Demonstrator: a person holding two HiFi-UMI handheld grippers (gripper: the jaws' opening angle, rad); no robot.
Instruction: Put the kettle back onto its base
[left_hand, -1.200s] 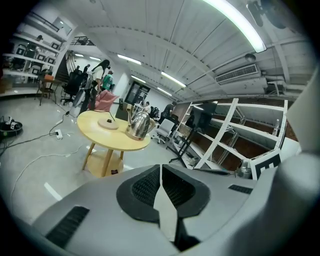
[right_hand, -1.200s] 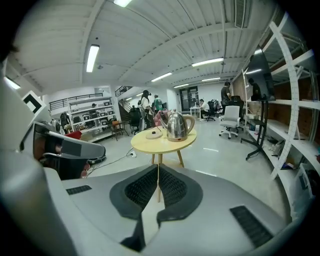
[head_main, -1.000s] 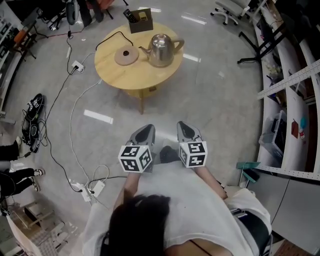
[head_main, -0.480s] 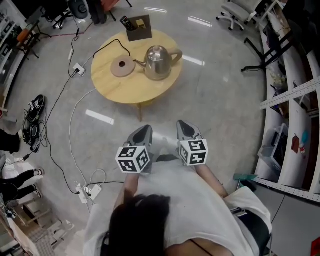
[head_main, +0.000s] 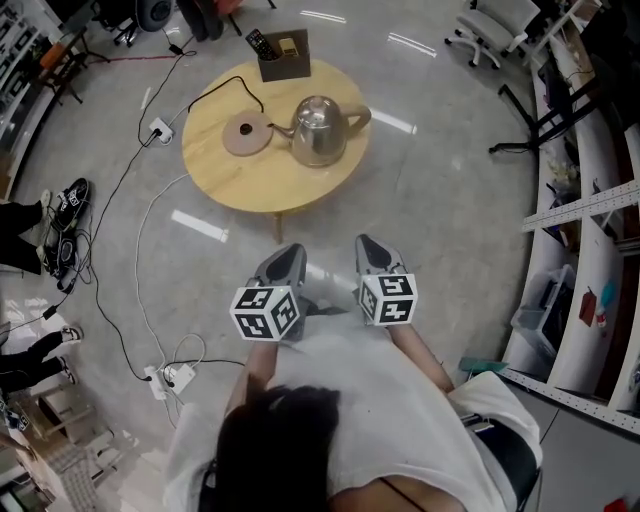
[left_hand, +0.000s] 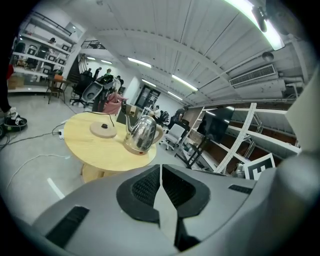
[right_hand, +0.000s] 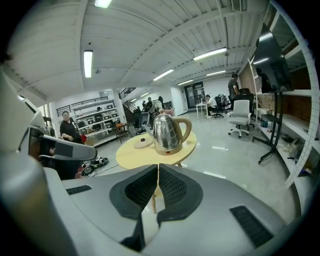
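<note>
Left gripper (head_main: 289, 252) and right gripper (head_main: 366, 243) are closed, empty; kettle (head_main: 318, 130) sits on table (head_main: 262, 182) beside base (head_main: 248, 133).

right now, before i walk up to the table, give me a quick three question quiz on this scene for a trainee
1. True or false: the shiny steel kettle already sits on its round tan base.
2. Pick one: the left claw and right claw are A) both shut and empty, B) both wide open, C) one shut on the kettle.
3. Fill in: in the head view, the base lies to the ___ of the kettle on the round wooden table.
Key: 1 false; 2 A; 3 left.
</note>
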